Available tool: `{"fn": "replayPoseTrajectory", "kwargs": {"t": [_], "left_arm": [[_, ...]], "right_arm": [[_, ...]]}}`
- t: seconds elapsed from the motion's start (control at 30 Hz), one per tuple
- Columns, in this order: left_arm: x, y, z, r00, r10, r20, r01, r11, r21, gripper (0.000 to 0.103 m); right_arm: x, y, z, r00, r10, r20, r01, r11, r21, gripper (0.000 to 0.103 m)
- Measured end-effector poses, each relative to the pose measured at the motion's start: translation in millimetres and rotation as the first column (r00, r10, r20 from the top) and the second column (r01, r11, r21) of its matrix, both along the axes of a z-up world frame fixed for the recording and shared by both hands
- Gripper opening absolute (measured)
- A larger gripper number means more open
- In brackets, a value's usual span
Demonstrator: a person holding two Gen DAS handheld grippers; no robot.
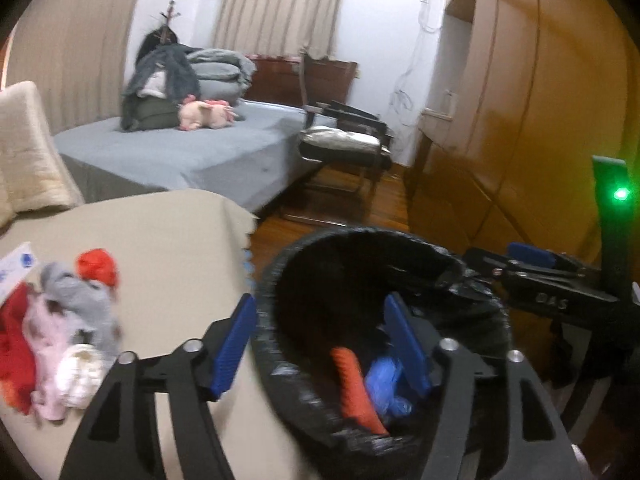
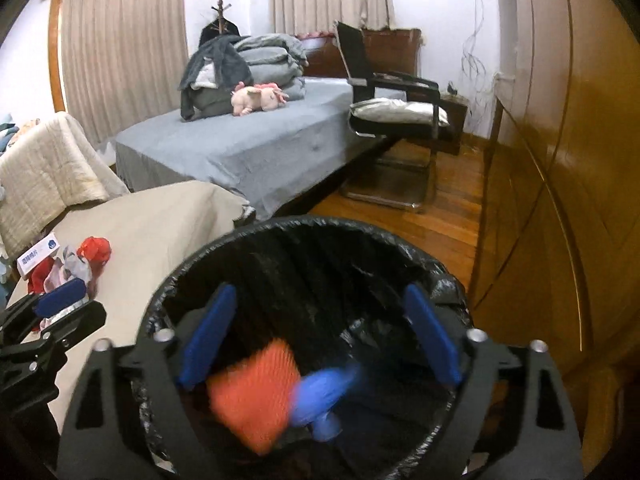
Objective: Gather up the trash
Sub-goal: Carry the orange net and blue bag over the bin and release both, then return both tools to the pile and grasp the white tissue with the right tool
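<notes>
The trash bin [image 2: 304, 240], lined with a black plastic bag, stands on the wooden floor [image 2: 448, 216], just beside the corner of the beige-covered table [image 2: 160, 216]. Inside the bin there are two pieces of trash: an orange net-like piece [image 2: 252, 392] and, touching it on its right side, a blue crumpled piece [image 2: 324, 392]; both look blurred.

The right gripper [image 2: 320, 340] is over the mouth of the bin, its jaws wide apart, with nothing pressed between the blue pads. The left gripper [image 1: 320, 344] is at the left rim of the bin: one blue pad is outside the bin over the table, the other is above the inside of the bin. Its jaws are also apart and hold nothing.

Left of the bin, on the table, lies a small pile of more trash [image 1: 60, 344]: red, pink, grey and white crumpled pieces, with a white card [image 2: 38, 254] at its far edge.

Behind the bin there is a bed [image 2: 248, 148] with a grey sheet, folded blankets and a pink plush toy [image 2: 260, 98]. A black chair [image 2: 392, 92] stands right of the bed. A wooden wardrobe [image 2: 560, 160] is to the right of the bin.
</notes>
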State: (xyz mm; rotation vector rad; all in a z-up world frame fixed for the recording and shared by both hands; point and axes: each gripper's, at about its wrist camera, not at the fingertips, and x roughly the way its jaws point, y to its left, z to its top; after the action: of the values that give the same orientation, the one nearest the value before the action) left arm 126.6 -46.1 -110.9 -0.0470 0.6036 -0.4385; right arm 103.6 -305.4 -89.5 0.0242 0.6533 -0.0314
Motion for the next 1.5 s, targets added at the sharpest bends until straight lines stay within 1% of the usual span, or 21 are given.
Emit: {"fn": "replayPoseTrajectory", "kwargs": {"t": [0.07,0.17,0.23,0.37,0.5,0.7,0.8,0.97,1.23,1.3,1.37,1.5], "left_arm": [[0.2,14.3,3.4,0.999,0.043,0.013,-0.043,0.999,0.009,0.08],[-5.0,43.2,8.0,0.992,0.12,0.029,-0.12,0.993,0.018,0.087],[-11.4,65.7,10.0,0.984,0.173,0.044,-0.174,0.984,0.033,0.089],[-24.7,107.3,9.8,0.959,0.275,0.063,-0.279,0.958,0.064,0.09],[-38.3,150.4,4.8,0.924,0.377,0.064,-0.382,0.921,0.08,0.09],[-48.3,198.2,-5.5,0.88,0.473,0.049,-0.475,0.875,0.095,0.09],[-49.1,211.3,-9.9,0.867,0.496,0.044,-0.498,0.862,0.096,0.09],[-47.0,227.9,-20.4,0.857,0.515,0.024,-0.515,0.851,0.1,0.09],[-46.9,243.1,-34.5,0.844,0.536,-0.008,-0.532,0.841,0.101,0.09],[-46.4,246.2,-36.3,0.842,0.539,-0.012,-0.536,0.839,0.098,0.09],[-46.0,247.7,-37.6,0.841,0.541,-0.015,-0.537,0.838,0.097,0.09],[-45.2,248.2,-38.7,0.841,0.54,-0.018,-0.536,0.839,0.094,0.09]], "right_arm": [[1.9,12.8,3.3,0.999,0.033,0.008,-0.033,0.999,0.001,0.094],[7.6,35.9,8.8,0.997,0.081,0.017,-0.081,0.996,0.02,0.096],[11.1,54.9,9.0,0.993,0.119,0.019,-0.12,0.992,0.035,0.096],[16.3,99.4,9.5,0.979,0.201,0.025,-0.202,0.978,0.058,0.096],[21.6,149.9,3.2,0.955,0.295,0.023,-0.296,0.954,0.055,0.096],[25.6,213.2,-12.1,0.923,0.385,0.004,-0.384,0.921,0.071,0.096],[29.9,235.2,-19.5,0.915,0.404,-0.003,-0.403,0.912,0.076,0.096],[34.9,266.1,-36.0,0.897,0.441,-0.037,-0.437,0.896,0.08,0.096],[39.3,295.1,-56.7,0.871,0.482,-0.094,-0.478,0.876,0.065,0.096],[38.7,299.0,-60.0,0.864,0.493,-0.103,-0.489,0.87,0.064,0.091],[39.0,304.2,-64.0,0.853,0.508,-0.118,-0.505,0.861,0.058,0.082],[39.9,309.0,-72.9,0.841,0.522,-0.147,-0.518,0.853,0.064,0.077]]}}
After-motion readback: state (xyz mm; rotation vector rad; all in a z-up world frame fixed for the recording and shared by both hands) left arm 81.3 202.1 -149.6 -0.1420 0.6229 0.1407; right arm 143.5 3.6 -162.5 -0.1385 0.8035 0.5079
